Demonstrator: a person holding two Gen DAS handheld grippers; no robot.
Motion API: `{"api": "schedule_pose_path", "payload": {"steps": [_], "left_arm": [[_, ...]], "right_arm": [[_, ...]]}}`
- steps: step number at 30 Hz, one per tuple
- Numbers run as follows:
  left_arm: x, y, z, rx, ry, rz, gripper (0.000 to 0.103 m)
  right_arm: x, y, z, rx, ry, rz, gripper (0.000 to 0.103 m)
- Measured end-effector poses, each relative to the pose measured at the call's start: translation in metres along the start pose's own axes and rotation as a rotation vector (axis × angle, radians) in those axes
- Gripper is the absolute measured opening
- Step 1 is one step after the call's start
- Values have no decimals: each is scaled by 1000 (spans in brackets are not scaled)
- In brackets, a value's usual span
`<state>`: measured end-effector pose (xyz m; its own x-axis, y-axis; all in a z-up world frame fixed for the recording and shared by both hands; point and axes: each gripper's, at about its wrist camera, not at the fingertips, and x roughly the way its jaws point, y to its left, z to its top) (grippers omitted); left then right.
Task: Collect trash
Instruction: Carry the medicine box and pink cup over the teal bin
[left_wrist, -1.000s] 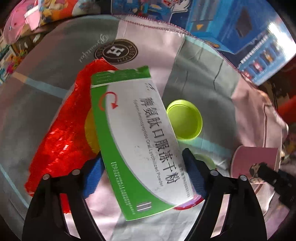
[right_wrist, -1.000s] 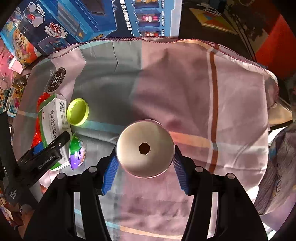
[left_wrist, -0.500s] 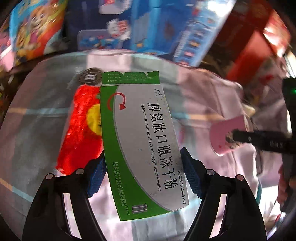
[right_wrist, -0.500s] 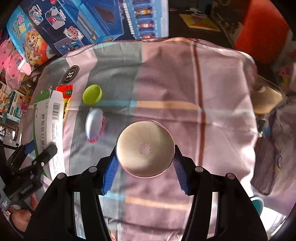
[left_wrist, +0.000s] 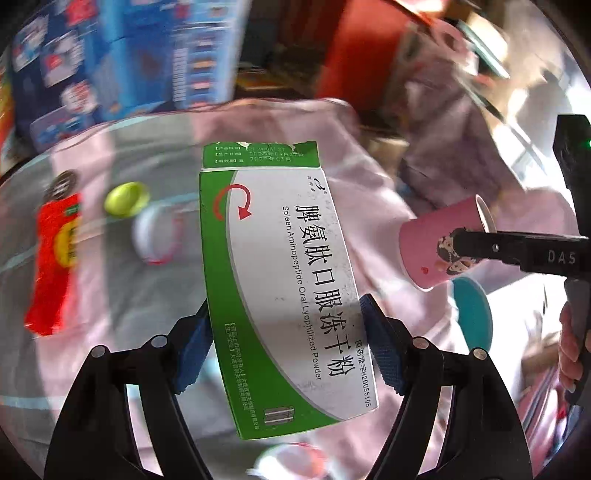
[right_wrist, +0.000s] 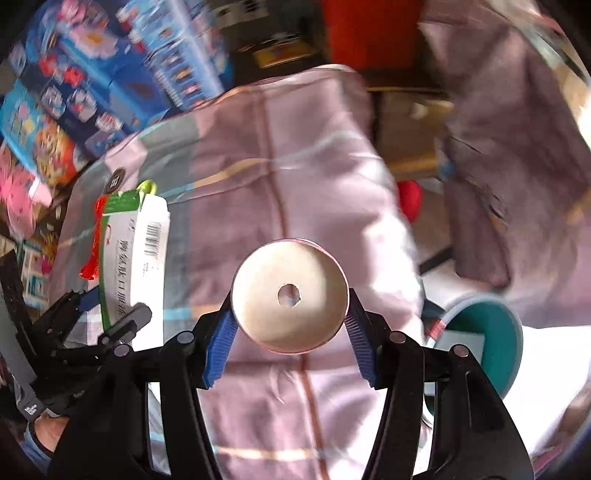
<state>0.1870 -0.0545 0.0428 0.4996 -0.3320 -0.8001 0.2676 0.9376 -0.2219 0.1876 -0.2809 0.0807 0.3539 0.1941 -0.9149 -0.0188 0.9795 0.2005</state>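
Observation:
My left gripper (left_wrist: 286, 349) is shut on a green and white medicine box (left_wrist: 280, 280), held tilted above the pink and grey cloth (left_wrist: 369, 192). From the right wrist, the same box (right_wrist: 135, 254) shows at the left in the other gripper. My right gripper (right_wrist: 290, 330) is shut on a pink paper cup (right_wrist: 290, 295), whose round bottom with a small hole faces the camera. The left wrist view has that cup (left_wrist: 443, 247) at the right. A red wrapper (left_wrist: 55, 258), a lime-green lid (left_wrist: 125, 199) and a blurred white round item (left_wrist: 155, 236) lie on the cloth.
A teal bin (right_wrist: 484, 347) stands low at the right of the table edge, seen as a teal rim (left_wrist: 474, 314) in the left wrist view. Blue toy boxes (right_wrist: 110, 81) crowd the far left. A red object (right_wrist: 369, 33) and draped fabric (right_wrist: 509, 147) lie beyond.
Both grippers have lifted and swung right with the box and cup. The red wrapper and green lid have slid to the left of view, and the teal bin has come into sight.

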Motion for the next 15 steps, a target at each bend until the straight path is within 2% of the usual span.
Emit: {"api": "schedule_pose_path", "payload": {"steps": [8,15], "left_arm": [[15,-112,-19,179,52,-96,76],[47,-216,-36,336,137,-151,76]], "right_arm": [[-54,-114,-60,152,-86,-40,54],[-78,-203,-113,274,-124,-75,54]]}}
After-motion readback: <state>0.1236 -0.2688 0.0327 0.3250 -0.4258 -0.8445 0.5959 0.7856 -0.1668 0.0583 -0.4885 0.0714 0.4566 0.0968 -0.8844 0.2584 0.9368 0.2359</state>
